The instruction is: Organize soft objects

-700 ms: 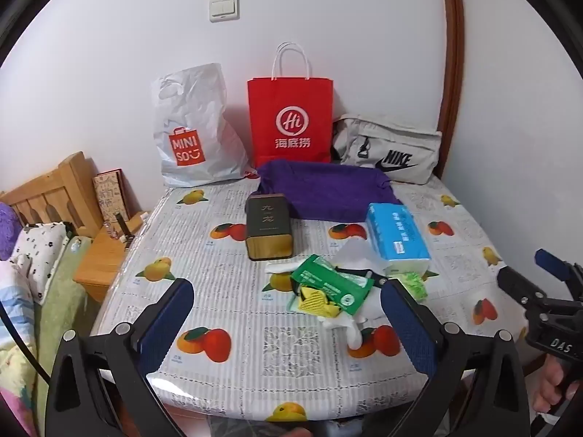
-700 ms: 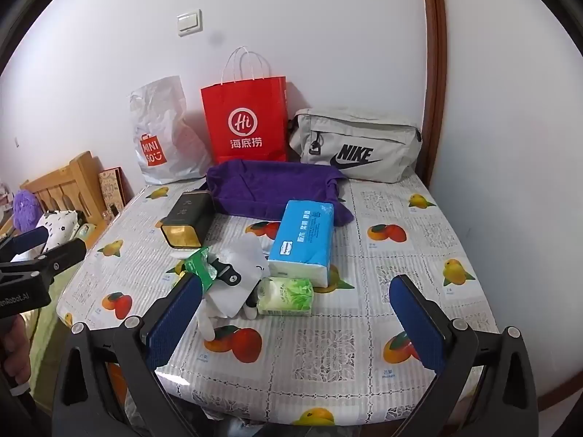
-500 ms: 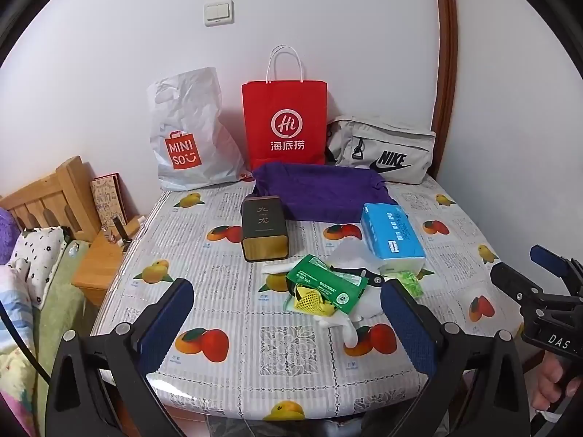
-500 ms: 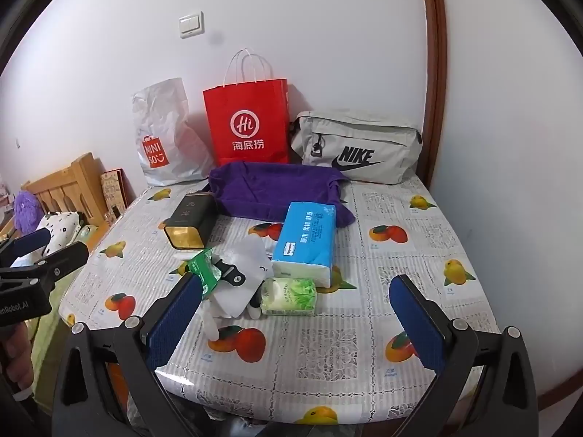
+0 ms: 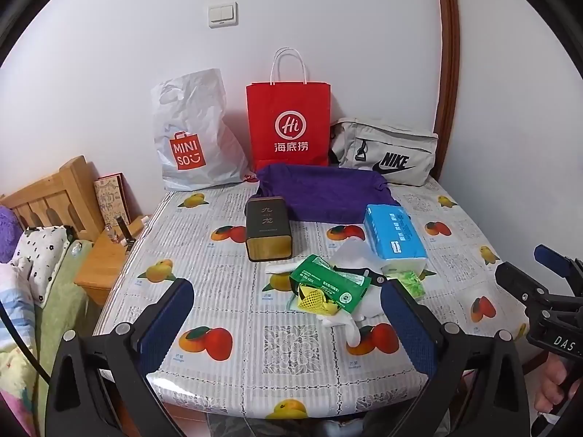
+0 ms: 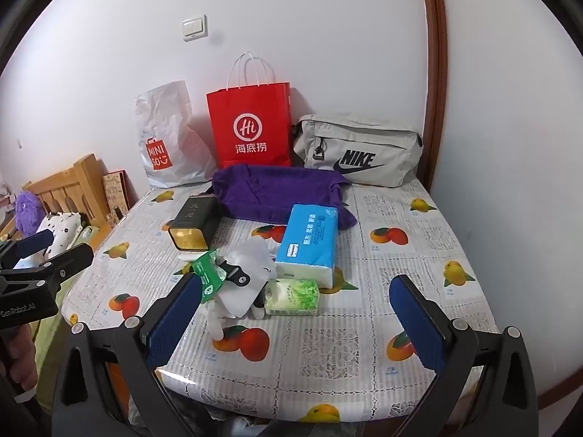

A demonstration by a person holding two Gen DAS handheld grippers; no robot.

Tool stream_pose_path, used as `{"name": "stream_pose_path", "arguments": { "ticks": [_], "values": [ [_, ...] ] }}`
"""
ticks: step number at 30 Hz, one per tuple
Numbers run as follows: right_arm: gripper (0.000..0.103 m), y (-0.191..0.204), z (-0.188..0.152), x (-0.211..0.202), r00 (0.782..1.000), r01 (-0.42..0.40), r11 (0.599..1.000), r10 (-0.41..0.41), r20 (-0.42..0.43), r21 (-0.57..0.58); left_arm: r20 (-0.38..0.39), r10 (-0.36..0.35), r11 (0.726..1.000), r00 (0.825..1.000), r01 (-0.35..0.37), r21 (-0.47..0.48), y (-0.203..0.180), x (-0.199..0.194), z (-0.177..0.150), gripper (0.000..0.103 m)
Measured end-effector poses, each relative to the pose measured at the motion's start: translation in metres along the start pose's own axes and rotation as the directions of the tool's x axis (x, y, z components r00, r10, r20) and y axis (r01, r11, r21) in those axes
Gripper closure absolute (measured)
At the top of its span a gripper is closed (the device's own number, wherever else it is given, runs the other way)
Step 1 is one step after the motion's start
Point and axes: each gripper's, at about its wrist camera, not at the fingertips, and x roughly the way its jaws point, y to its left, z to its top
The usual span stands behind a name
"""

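Both hand-held grippers, left [image 5: 288,318] and right [image 6: 297,313], hang spread apart and empty near the surface [image 5: 204,262], ready for the tissue pack [image 5: 395,235].

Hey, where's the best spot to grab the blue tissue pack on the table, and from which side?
Grip the blue tissue pack across its two long sides near the middle, coming from above and the near end. It lies flat with its short end toward the right hand-held gripper, whose open jaws look wider than the pack.

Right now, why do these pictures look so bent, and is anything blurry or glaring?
Both wrist views are fisheye: the brown wooden door frame bows in the left view, dark corners ring both; the glossy fruit-print tablecloth stays sharp in the right view, with soft shadows.
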Motion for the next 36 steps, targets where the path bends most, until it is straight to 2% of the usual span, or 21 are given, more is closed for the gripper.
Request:
{"name": "stream_pose_path", "arguments": {
  "ticks": [36],
  "values": [
    [0.002,0.0036,0.0032,-0.0076,1.0,-0.01,1.0,0.01,0.012,-0.002,0.012,0.01,1.0,1.0,-0.01,0.0,0.0019,-0.0072,-0.0036,0.0]
  ]
}}
